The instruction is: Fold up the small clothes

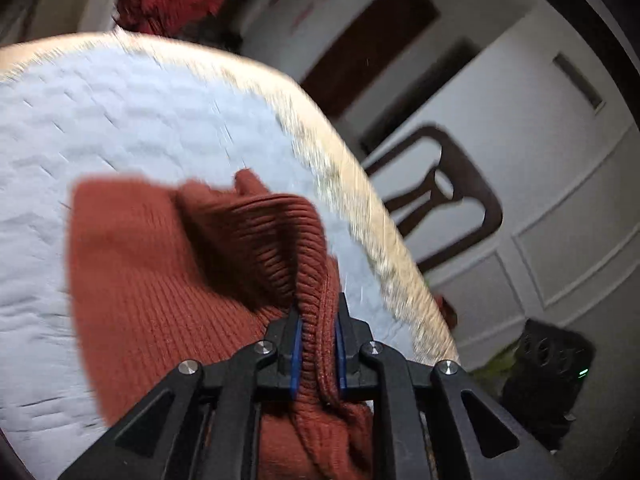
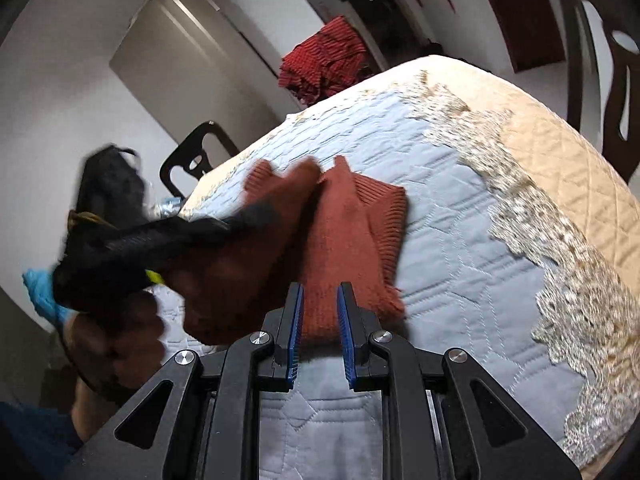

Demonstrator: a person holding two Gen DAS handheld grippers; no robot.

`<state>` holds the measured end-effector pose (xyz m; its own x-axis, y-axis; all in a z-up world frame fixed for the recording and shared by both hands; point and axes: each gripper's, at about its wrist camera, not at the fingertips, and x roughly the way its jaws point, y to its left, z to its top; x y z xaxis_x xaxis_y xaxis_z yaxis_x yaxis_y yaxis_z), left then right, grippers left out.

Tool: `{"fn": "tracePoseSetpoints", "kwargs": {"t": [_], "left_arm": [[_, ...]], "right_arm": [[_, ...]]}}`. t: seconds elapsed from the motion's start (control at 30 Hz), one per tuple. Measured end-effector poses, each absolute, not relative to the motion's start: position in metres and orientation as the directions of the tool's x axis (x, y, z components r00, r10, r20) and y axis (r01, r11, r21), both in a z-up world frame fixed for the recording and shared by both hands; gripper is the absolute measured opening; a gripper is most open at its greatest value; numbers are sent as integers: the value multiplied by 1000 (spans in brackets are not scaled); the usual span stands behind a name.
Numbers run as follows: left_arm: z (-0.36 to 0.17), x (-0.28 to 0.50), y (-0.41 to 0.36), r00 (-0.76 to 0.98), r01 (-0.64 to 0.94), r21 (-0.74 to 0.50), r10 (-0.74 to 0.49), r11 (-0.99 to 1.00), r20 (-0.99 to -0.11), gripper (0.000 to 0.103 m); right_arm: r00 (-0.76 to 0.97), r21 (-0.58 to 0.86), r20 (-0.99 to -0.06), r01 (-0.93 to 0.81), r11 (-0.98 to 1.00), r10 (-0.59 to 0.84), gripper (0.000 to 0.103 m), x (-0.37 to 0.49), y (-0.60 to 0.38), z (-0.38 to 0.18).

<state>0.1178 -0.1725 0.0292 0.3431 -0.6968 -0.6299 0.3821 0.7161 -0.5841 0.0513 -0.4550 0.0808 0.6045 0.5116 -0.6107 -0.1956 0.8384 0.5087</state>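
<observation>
Between the left gripper's (image 1: 318,320) blue pads, nearly closed: a pinched ribbed fold of the rust sweater (image 1: 168,264), draped left over the quilt (image 1: 120,112). Just beyond the right gripper (image 2: 320,300), jaws narrowly apart, nothing visibly clamped: same sweater, spreading far-left.

A rust-orange ribbed knit garment (image 1: 168,264) lies on a pale blue quilted cover (image 2: 460,216) edged in cream lace, near a red striped cloth (image 2: 324,60) and dark brown wooden chair (image 1: 444,196).
</observation>
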Motion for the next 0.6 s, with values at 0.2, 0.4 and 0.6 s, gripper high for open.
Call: {"fn": "tracePoseSetpoints", "kwargs": {"t": [0.2,0.4,0.6], "left_arm": [[54,98,-148,374,437,-609,-749,662,-547,38],[69,76,-103,524,415,-479,-633,774,-569,39],[34,69,-96,516,378,-417,-562,826,-646,39]], "right_arm": [[612,612,-535,-195,766,583,53,51,-469,81],[565,681,-496,-217,699,659,53,64,-462,78],[450,700,-561,-191,688,695,53,86,-442,60]]}}
